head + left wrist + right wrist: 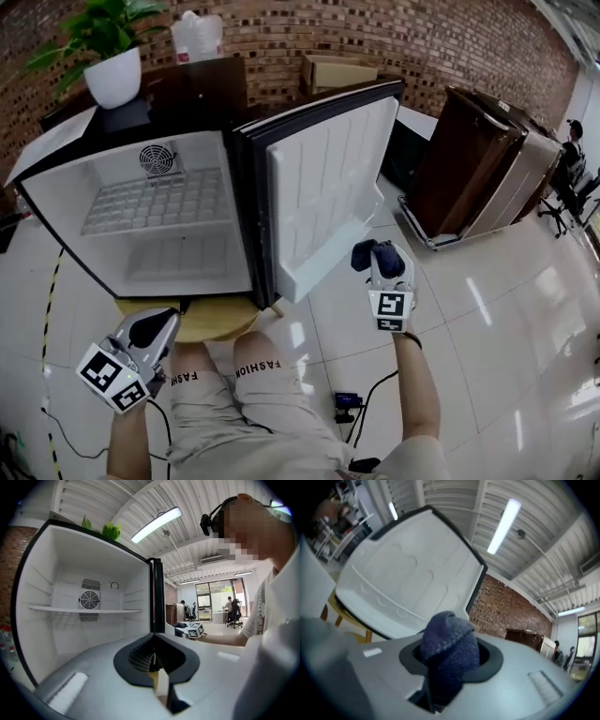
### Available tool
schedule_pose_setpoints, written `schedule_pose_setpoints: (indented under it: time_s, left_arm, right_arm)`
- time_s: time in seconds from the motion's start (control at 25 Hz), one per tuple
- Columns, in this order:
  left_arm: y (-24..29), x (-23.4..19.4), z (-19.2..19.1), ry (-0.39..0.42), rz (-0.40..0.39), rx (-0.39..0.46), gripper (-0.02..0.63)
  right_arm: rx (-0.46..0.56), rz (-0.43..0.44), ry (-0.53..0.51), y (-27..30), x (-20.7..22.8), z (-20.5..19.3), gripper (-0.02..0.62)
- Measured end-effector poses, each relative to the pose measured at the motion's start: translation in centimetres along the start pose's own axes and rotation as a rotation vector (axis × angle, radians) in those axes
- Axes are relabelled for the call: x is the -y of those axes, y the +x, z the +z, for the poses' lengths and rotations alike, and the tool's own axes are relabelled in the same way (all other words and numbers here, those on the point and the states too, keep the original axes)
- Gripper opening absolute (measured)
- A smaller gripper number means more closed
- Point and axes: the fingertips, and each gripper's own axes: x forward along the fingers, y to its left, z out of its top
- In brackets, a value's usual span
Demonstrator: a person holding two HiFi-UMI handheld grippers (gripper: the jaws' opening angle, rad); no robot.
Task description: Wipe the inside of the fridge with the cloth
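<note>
Right now we have the right gripper point(379, 267) clamped on the cloth point(366, 253), a dark blue knitted wad bunched between the jaws and sticking out past the tips. It sits outside the mini fridge point(66, 211), just in front of the open door point(323, 178) and near the door's lower bin point(319, 272). We can't tell whether it touches the door. Our left gripper point(155, 330) has its jaws together with nothing between them. It hangs low in front of the fridge's bottom edge, beside our left thigh. The fridge cavity faces us, with a shelf point(155, 202) across the middle and a round fan grille point(157, 159) on the back wall. The fridge stands on a round wooden stool point(220, 319). A potted plant point(111, 56) shows behind the top edge, back left.
</note>
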Motion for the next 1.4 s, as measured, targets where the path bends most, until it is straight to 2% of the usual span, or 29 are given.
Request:
schedule_pose_setpoints:
  time_s: [0.08, 0.16, 0.28, 0.44, 0.64, 0.76, 0.92, 1.16, 1.4]
  left_arm:
    - [-0.6, -0.7, 0.8, 0.015, 0.021, 0.015, 0.006]
    - [-1.2, -1.4, 1.4, 0.023, 0.038, 0.035, 0.006]
    - [-2.2, -1.8, 2.0, 0.026, 0.055, 0.068, 0.006]
    - [-3.5, -1.7, 3.1, 0.037, 0.056, 0.094, 0.006]
    - [-7.2, -2.5, 5.0, 0.022, 0.107, 0.158, 0.006]
    - [-9.3, -3.9, 3.9, 0.005, 0.158, 0.169, 0.006]
    - [-10.6, -4.6, 2.5, 0.003, 0.144, 0.142, 0.006]
    - [-11.4, -3.9, 3.1, 0.022, 0.111, 0.164, 0.006]
    - [-10.9, -2.4, 3.4, 0.031, 0.071, 0.171, 0.006]
  right_arm:
    - [0.087, 0.029, 0.107, -4.7, 0.2, 4.3, 0.133]
    - [0.181, 0.109, 0.176, -8.6, -1.2, 9.9, 0.133]
    - [0.268, 0.245, 0.197, -13.1, -4.8, 16.2, 0.133]
    - [0.321, 0.399, 0.268, -16.4, -9.7, 22.0, 0.134]
    - [0.384, 0.494, 0.251, -17.8, -14.8, 27.8, 0.133]
    - [0.365, 0.526, 0.203, -17.1, -18.6, 28.6, 0.127]
    - [0.287, 0.567, 0.242, -16.0, -21.9, 27.2, 0.123]
    - [0.243, 0.571, 0.412, -16.2, -22.4, 28.2, 0.121]
    - [0.250, 0.587, 0.413, -16.9, -22.9, 27.7, 0.118]
